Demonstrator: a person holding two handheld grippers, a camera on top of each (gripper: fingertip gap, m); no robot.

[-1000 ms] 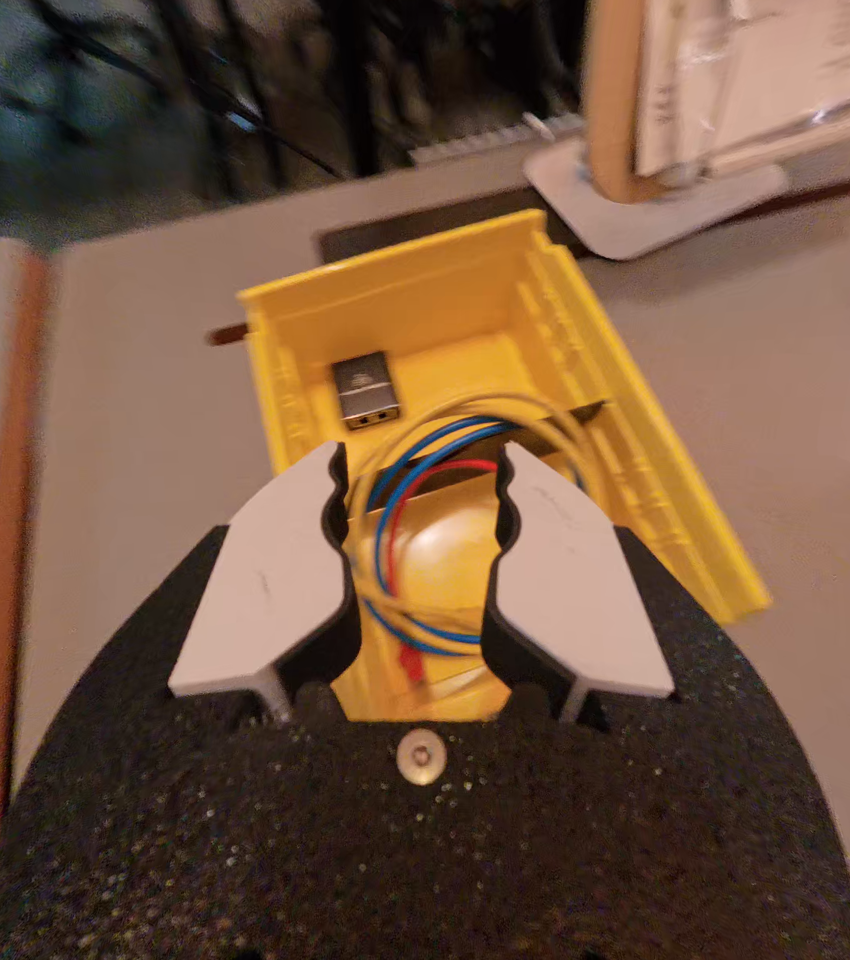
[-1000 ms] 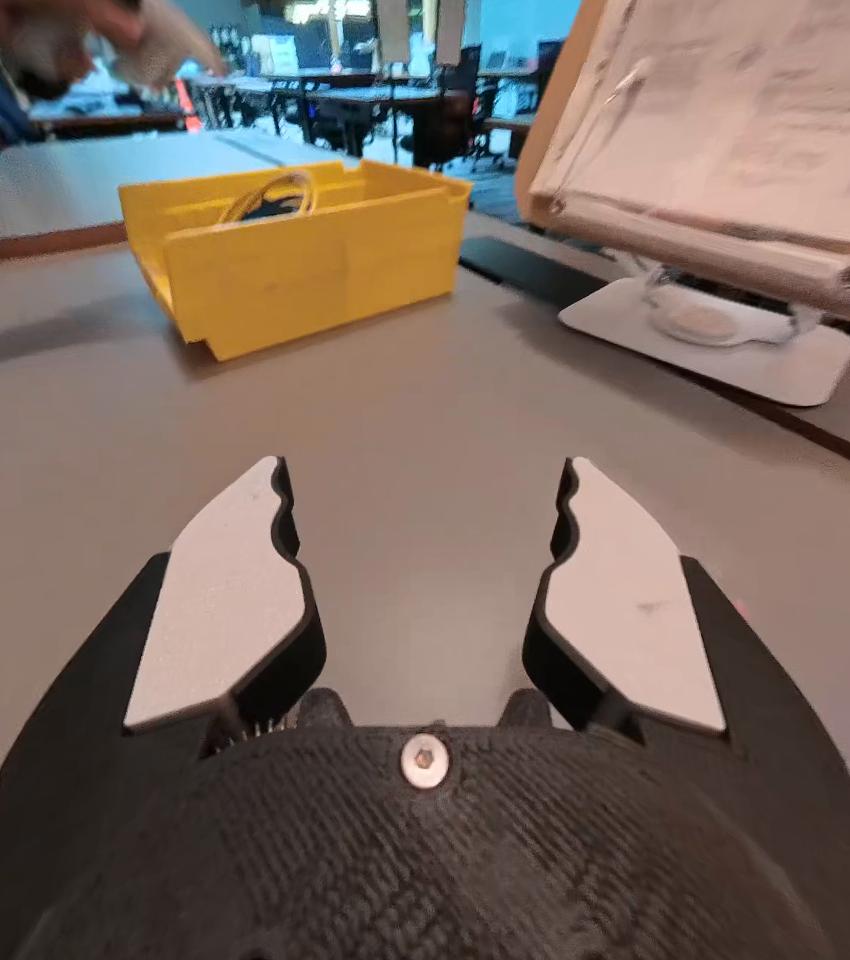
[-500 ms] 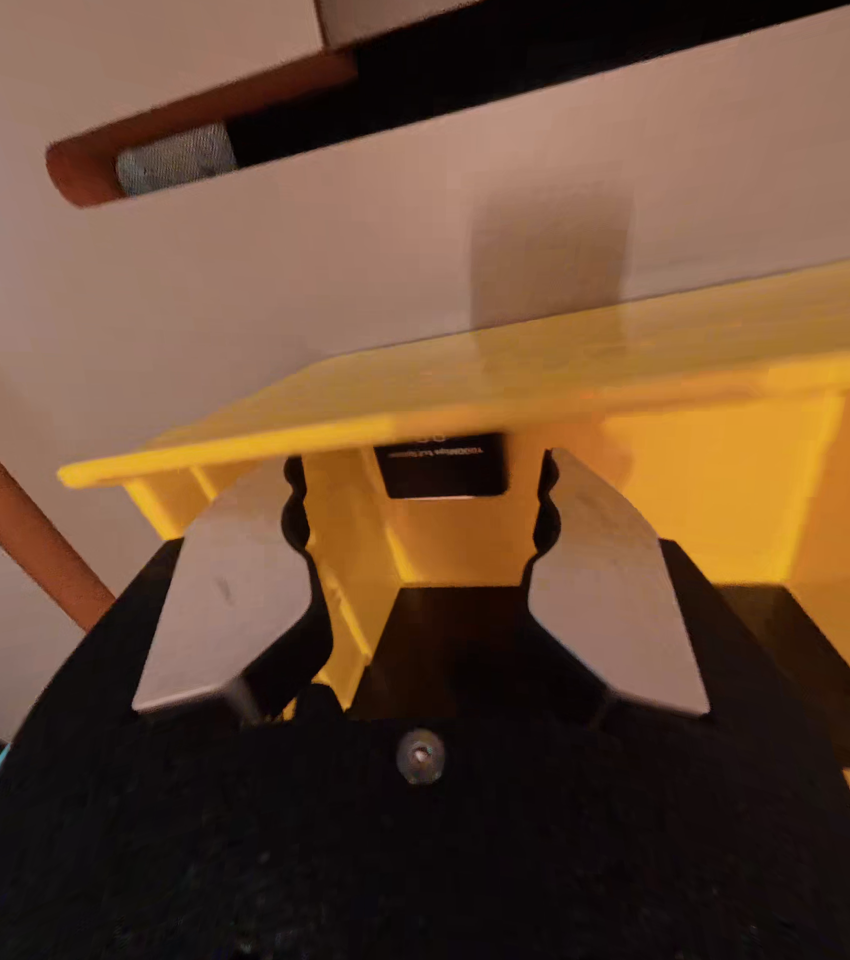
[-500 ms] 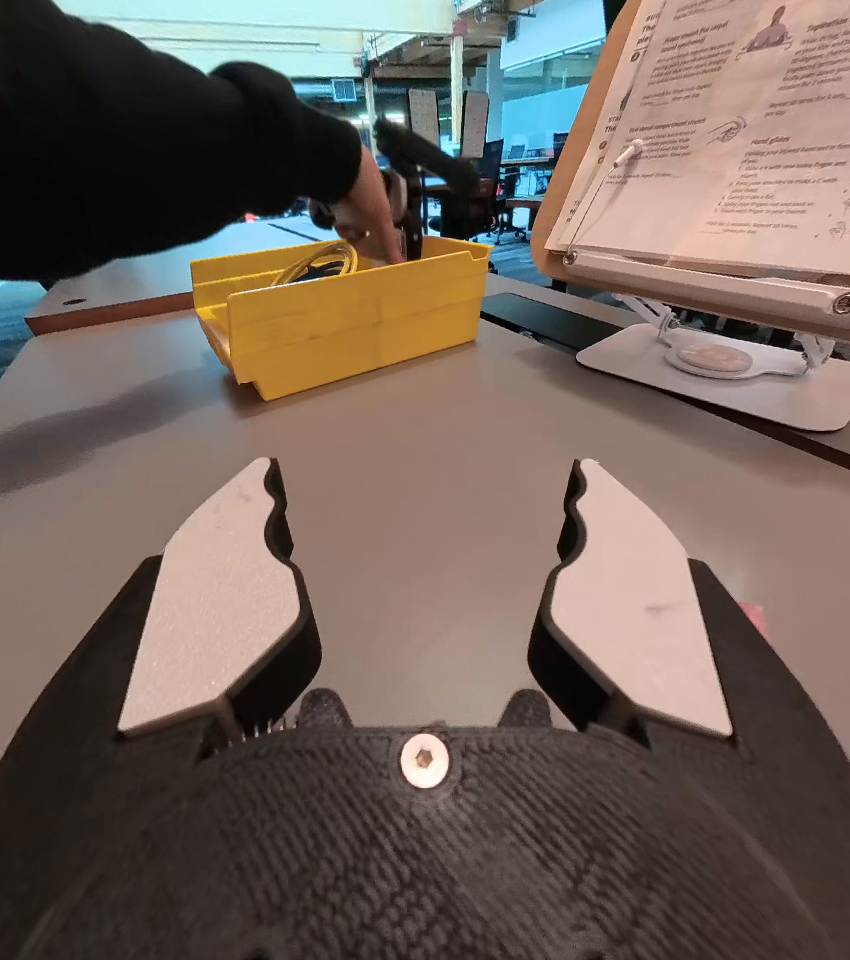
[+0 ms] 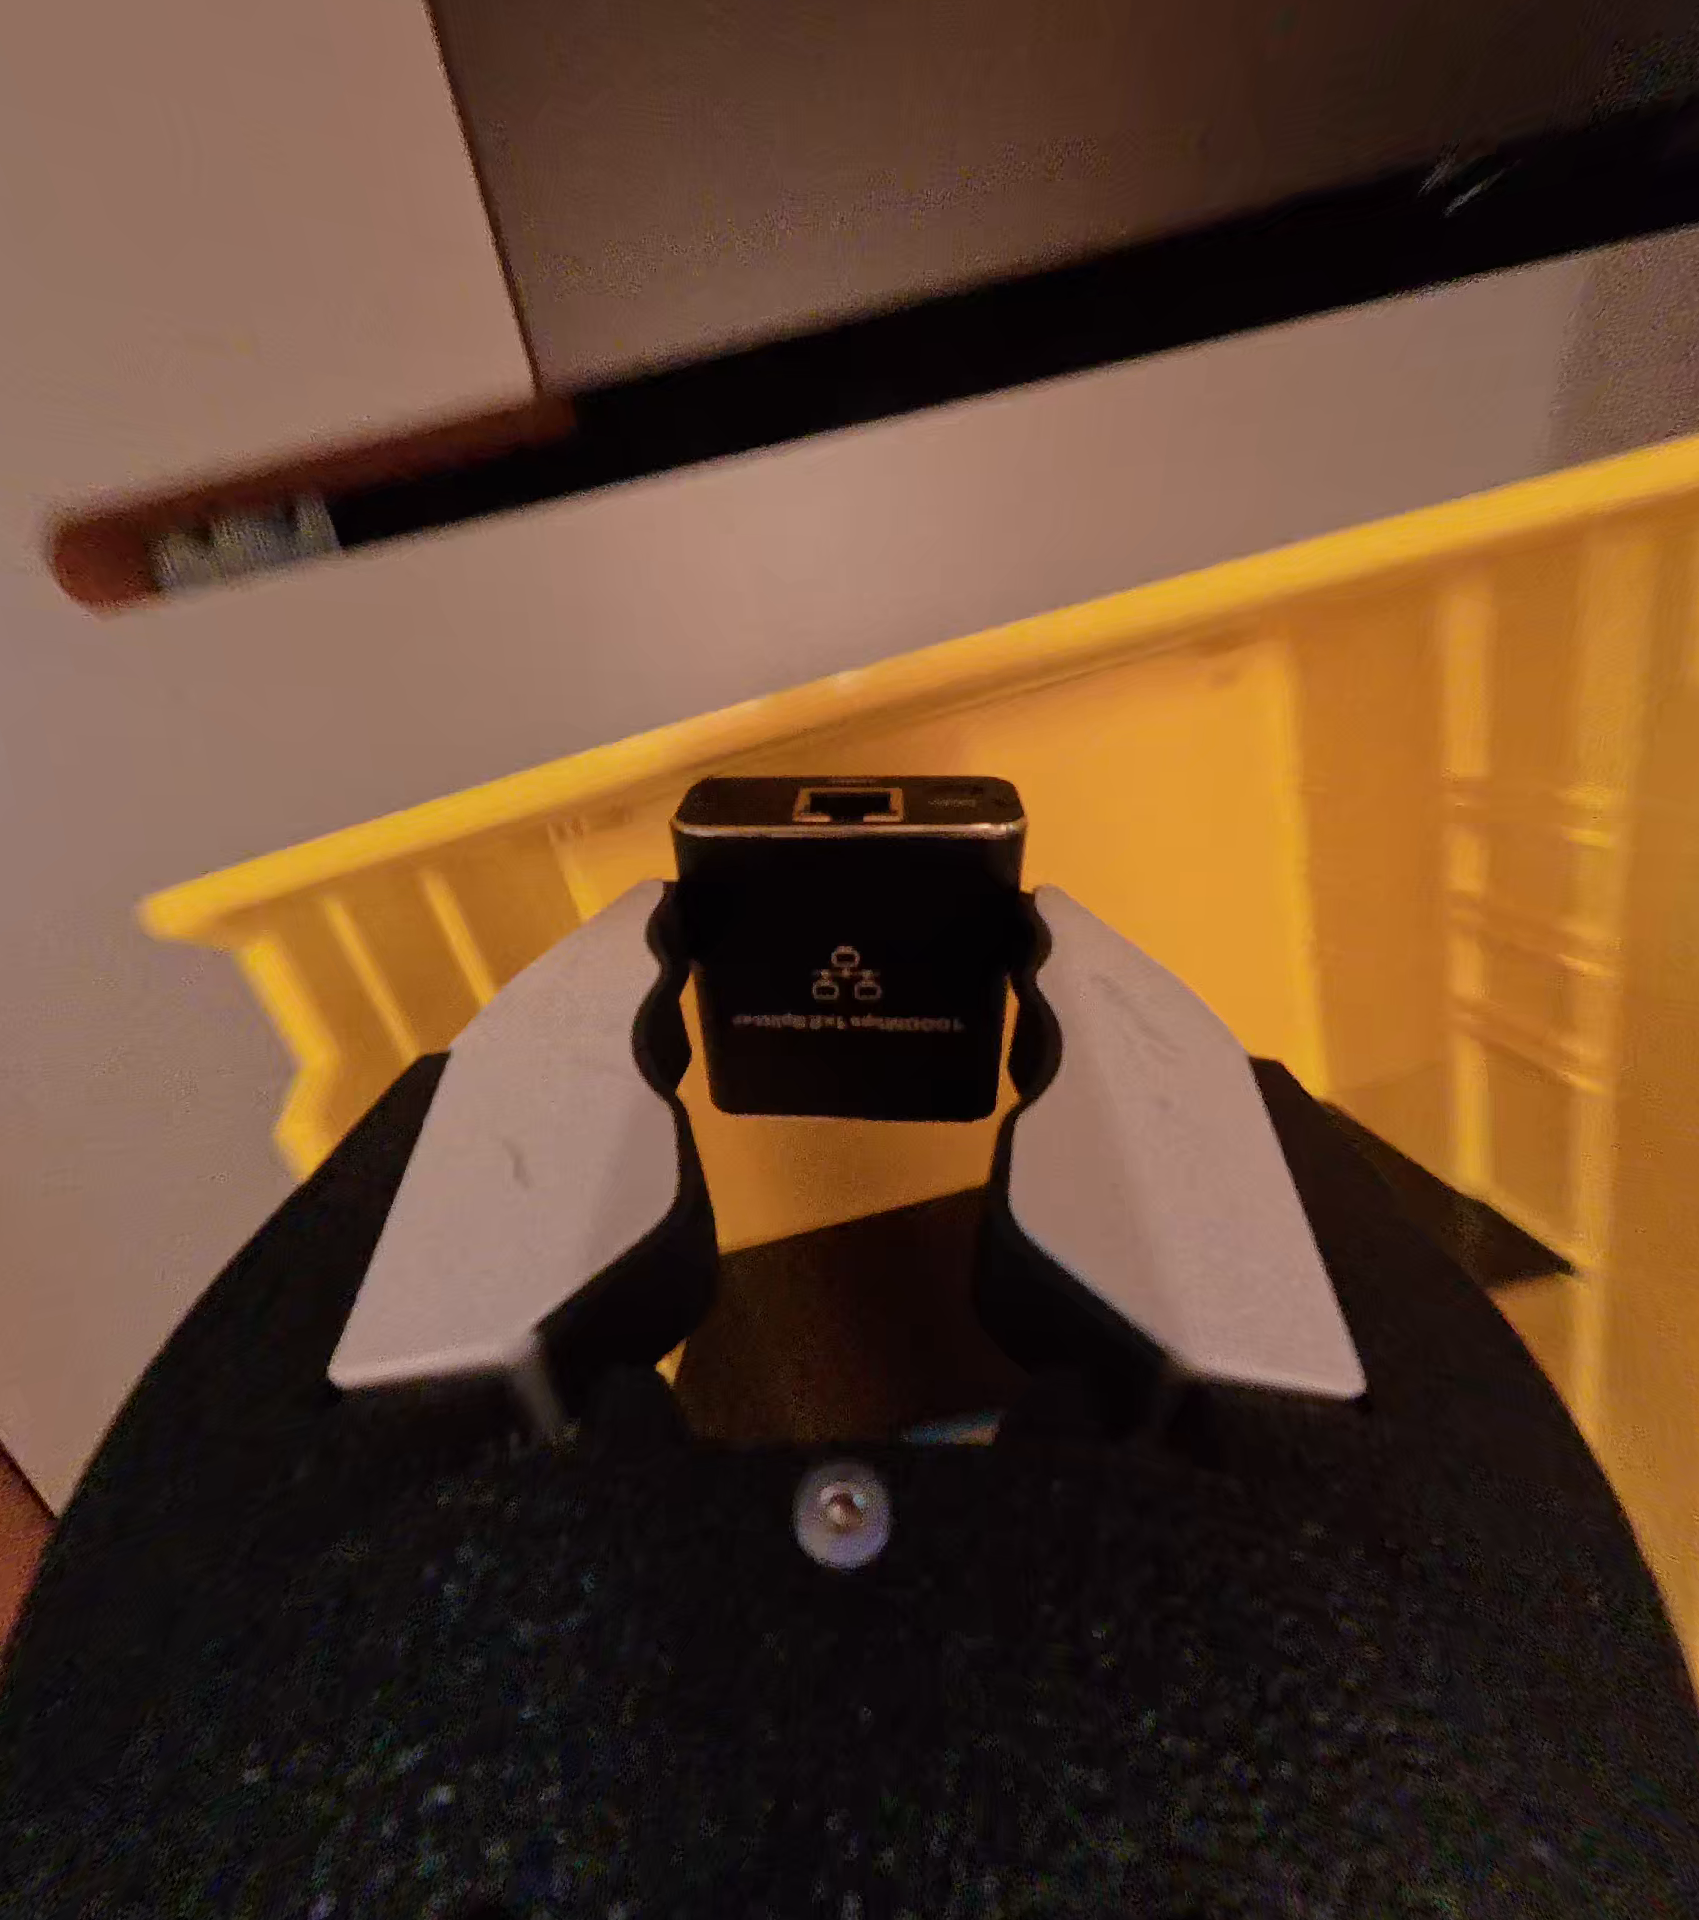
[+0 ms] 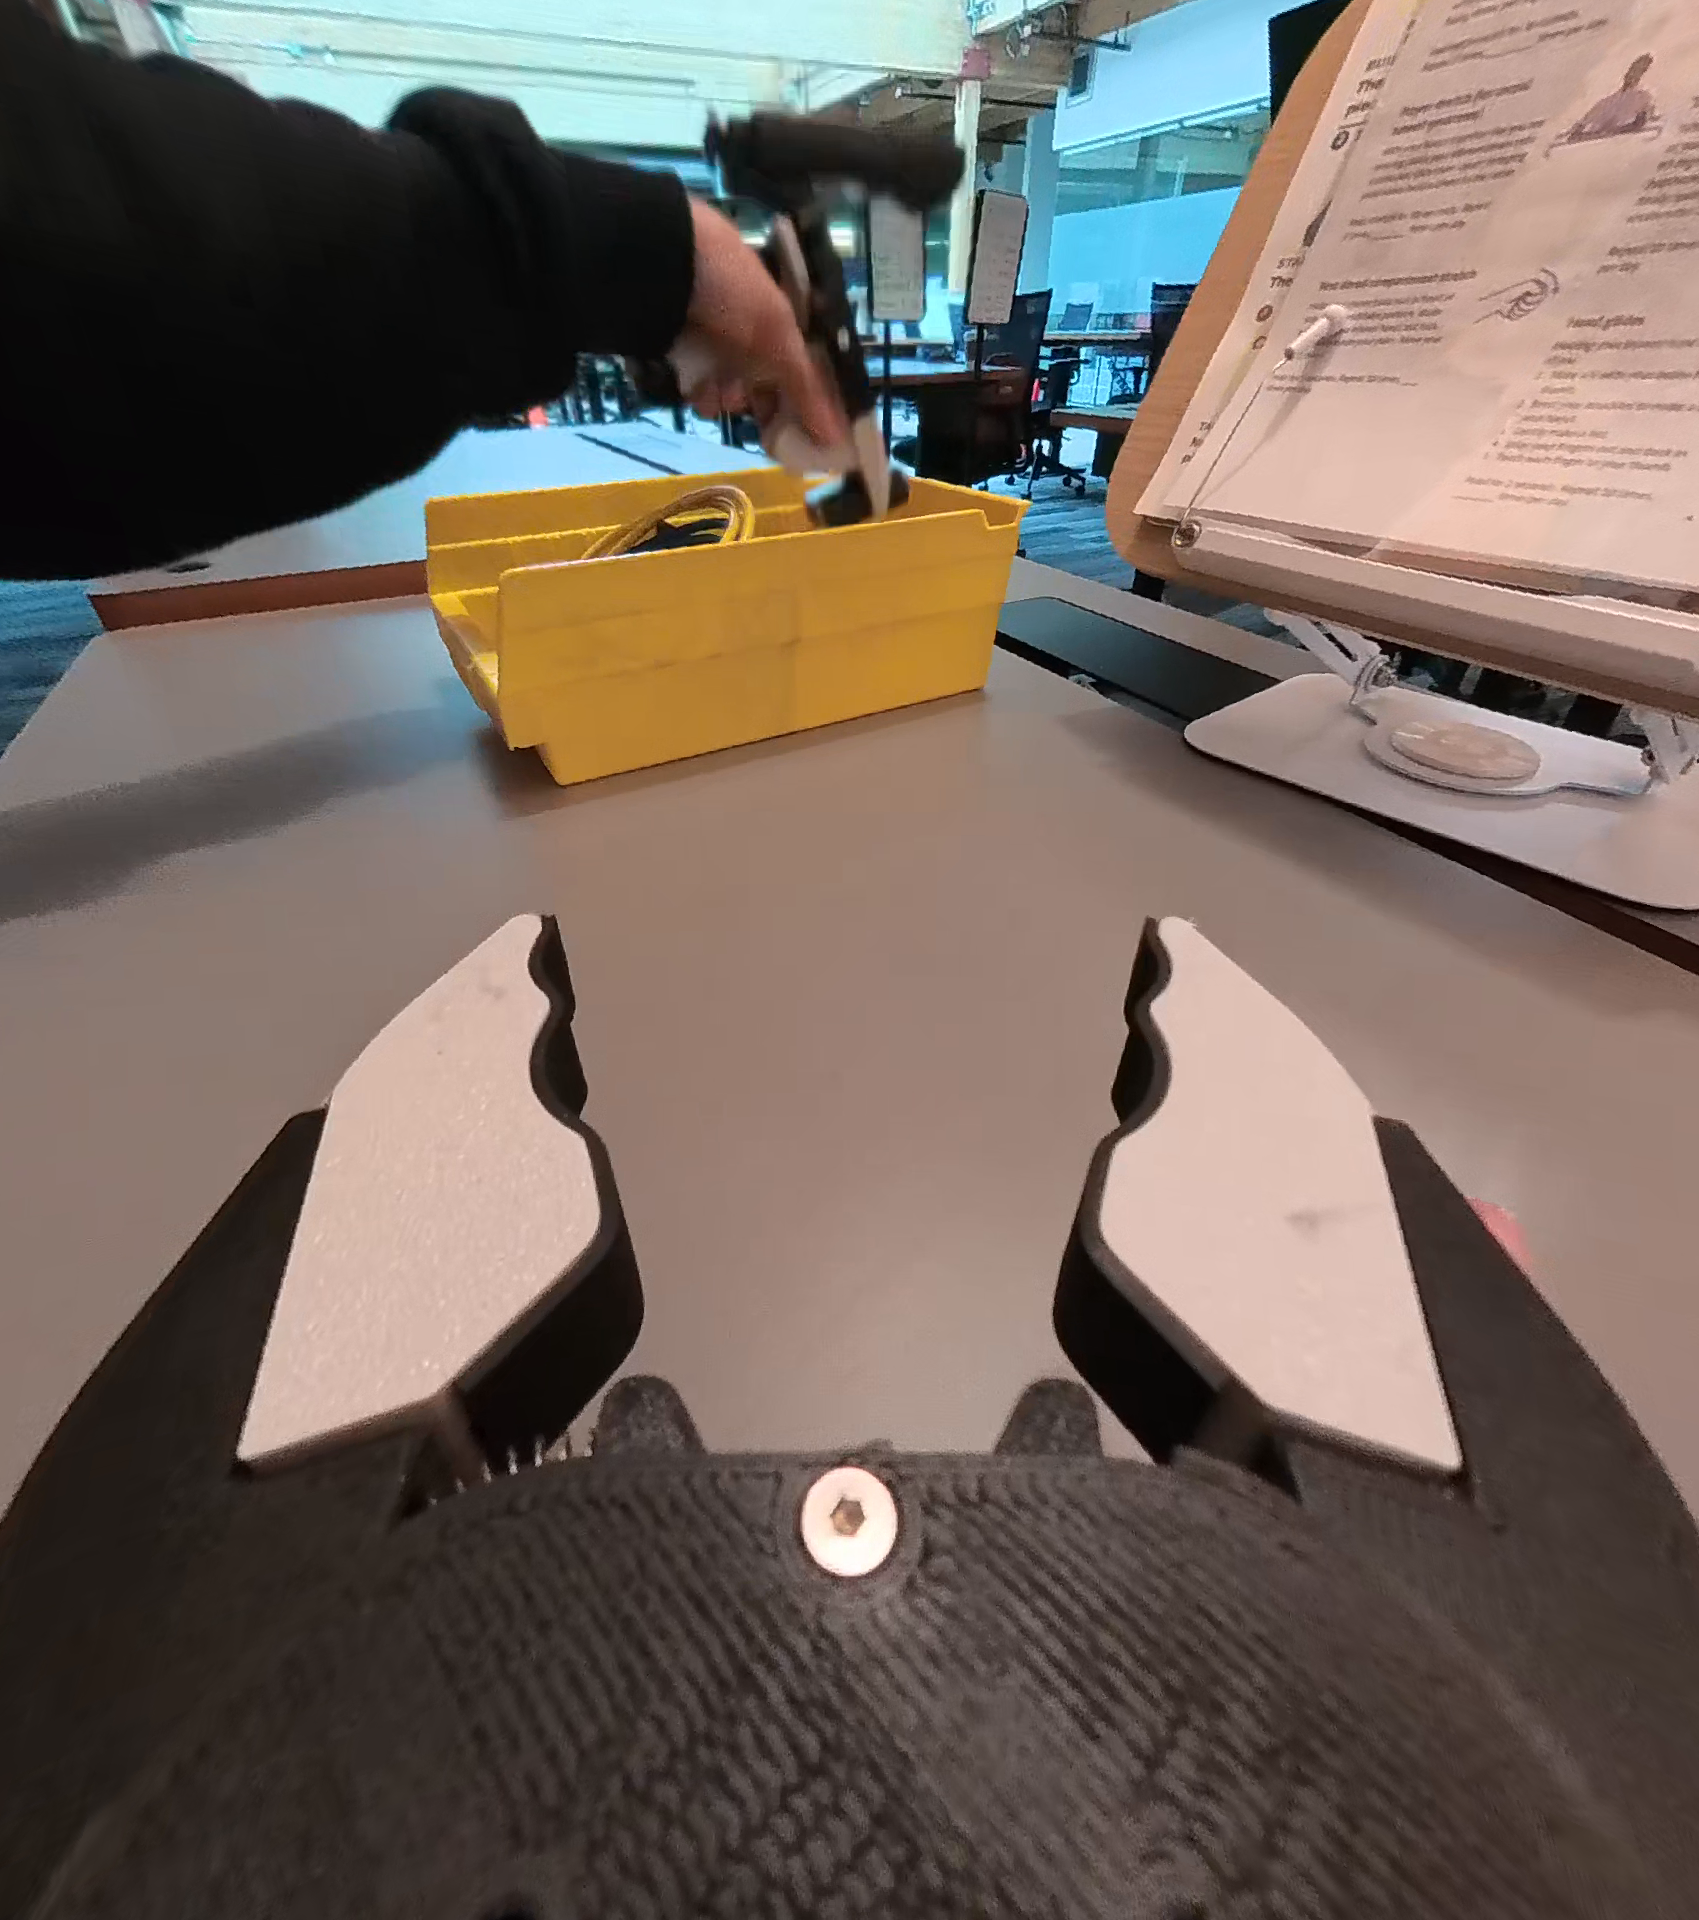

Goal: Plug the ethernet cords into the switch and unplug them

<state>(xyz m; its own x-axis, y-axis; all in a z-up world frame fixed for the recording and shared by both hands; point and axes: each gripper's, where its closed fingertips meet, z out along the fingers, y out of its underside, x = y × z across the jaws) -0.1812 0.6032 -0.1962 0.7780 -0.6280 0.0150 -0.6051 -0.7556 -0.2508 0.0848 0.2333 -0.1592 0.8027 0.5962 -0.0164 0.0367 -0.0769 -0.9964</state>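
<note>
Since the left gripper (image 5: pixel 845 997) is clenched on the switch (image 5: pixel 850 966) only at its 2 side faces, near the fingertips, the hold looks shallow. The switch sits between the pads, above the yellow bin (image 5: pixel 1447 935), apparently clear of the bin floor; the left view is motion-blurred, so exact clearance cannot be told.

Risks, as judged from here:
1. Slip or twist. The casing looks smooth and the contact area is small, so a sideways knock on the bin wall could rotate the switch in the jaws or drop it back in.
2. Snagged cords. In the right wrist view the coiled ethernet cords (image 6: pixel 689 520) lie in the same bin, just beside the held switch (image 6: pixel 850 499); lifting out at an angle could catch a loop.
3. Push-out on plugging. With so little of the body gripped, insertion force along the fingers could drive the switch back through the pads.

Orientation: the long axis of the switch runs along the fingers. 1 port face points away from the left camera, toward the far bin wall; its flat printed face is turned up toward the lens. The opposite end is hidden.

The right gripper (image 6: pixel 850 1039) is spread wide and empty, low over the grey table (image 6: pixel 824 831), well apart from the bin. A document stand (image 6: pixel 1499 810) sits to its right.
</note>
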